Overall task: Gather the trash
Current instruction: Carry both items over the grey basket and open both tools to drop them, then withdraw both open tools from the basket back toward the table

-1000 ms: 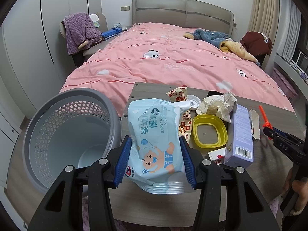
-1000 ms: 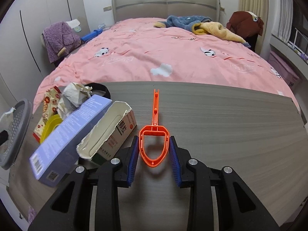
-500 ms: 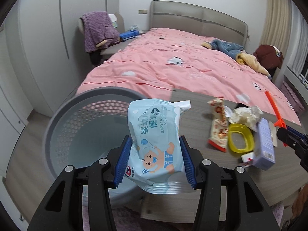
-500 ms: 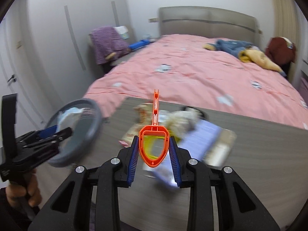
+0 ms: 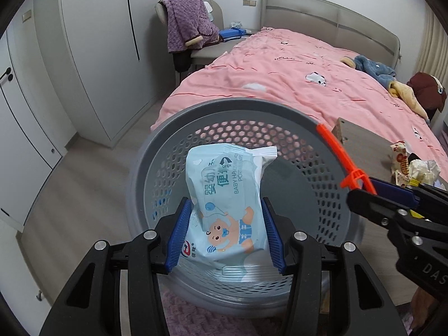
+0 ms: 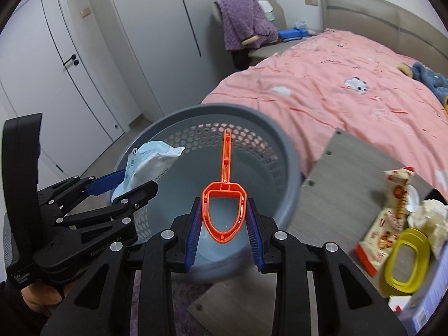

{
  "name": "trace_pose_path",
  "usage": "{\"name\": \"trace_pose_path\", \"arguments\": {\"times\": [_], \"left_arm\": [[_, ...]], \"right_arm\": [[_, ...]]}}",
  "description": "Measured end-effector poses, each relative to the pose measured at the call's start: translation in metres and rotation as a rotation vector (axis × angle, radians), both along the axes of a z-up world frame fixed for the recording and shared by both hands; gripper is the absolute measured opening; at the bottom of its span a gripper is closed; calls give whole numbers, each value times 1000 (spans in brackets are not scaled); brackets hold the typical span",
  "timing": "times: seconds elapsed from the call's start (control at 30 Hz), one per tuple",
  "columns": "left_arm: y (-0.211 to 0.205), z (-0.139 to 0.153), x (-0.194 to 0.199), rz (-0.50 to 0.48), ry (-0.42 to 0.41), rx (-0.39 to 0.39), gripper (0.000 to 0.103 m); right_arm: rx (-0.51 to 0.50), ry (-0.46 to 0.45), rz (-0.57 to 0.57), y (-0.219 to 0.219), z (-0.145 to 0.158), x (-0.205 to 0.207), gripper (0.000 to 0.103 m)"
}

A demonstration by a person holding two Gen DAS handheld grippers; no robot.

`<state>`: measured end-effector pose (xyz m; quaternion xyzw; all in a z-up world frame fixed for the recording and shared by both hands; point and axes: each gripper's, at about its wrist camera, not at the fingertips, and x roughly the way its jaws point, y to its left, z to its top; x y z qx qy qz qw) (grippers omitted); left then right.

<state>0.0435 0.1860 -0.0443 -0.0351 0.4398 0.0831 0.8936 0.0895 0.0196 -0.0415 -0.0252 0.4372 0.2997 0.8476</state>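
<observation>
My left gripper (image 5: 224, 232) is shut on a light blue pack of baby wipes (image 5: 226, 196) and holds it over the mouth of the grey perforated bin (image 5: 156, 151). My right gripper (image 6: 224, 221) is shut on an orange plastic scoop (image 6: 224, 196), also above the bin (image 6: 263, 128), its handle pointing away. Each gripper shows in the other's view: the right one (image 5: 375, 193) with the scoop (image 5: 336, 148) at the right, the left one (image 6: 123, 184) with the wipes (image 6: 148, 162) at the left. The bin's bottom looks bare.
The grey wooden table (image 6: 344, 168) stands right of the bin and carries a red-and-white snack wrapper (image 6: 392, 210), crumpled paper (image 6: 428, 218), a yellow lid (image 6: 406, 260) and a purple box corner. A pink bed (image 5: 308, 78) lies behind; white wardrobes (image 5: 92, 56) on the left.
Both grippers swung left from over the table to above the bin, each carrying its load. The bin now fills the centre of both views and the table has slid to the right.
</observation>
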Motion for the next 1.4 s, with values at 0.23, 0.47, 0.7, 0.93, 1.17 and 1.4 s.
{"name": "trace_pose_path", "arguments": {"times": [0.23, 0.47, 0.7, 0.93, 1.17, 1.4], "left_arm": [[14, -7, 4, 10, 4, -26, 49], [22, -9, 3, 30, 9, -33, 57], [24, -5, 0, 46, -1, -27, 62], [24, -5, -3, 61, 0, -26, 62], [23, -2, -9, 66, -5, -19, 63], [19, 4, -12, 66, -16, -10, 65]], "right_arm": [[-26, 38, 19, 18, -14, 11, 31], [-33, 20, 0, 18, -14, 11, 43], [-42, 8, -8, 15, -12, 10, 43], [-51, -3, -8, 15, -10, 5, 44], [-45, -8, -17, 12, -8, 2, 47], [-38, -19, -24, 7, -6, -3, 52]]}}
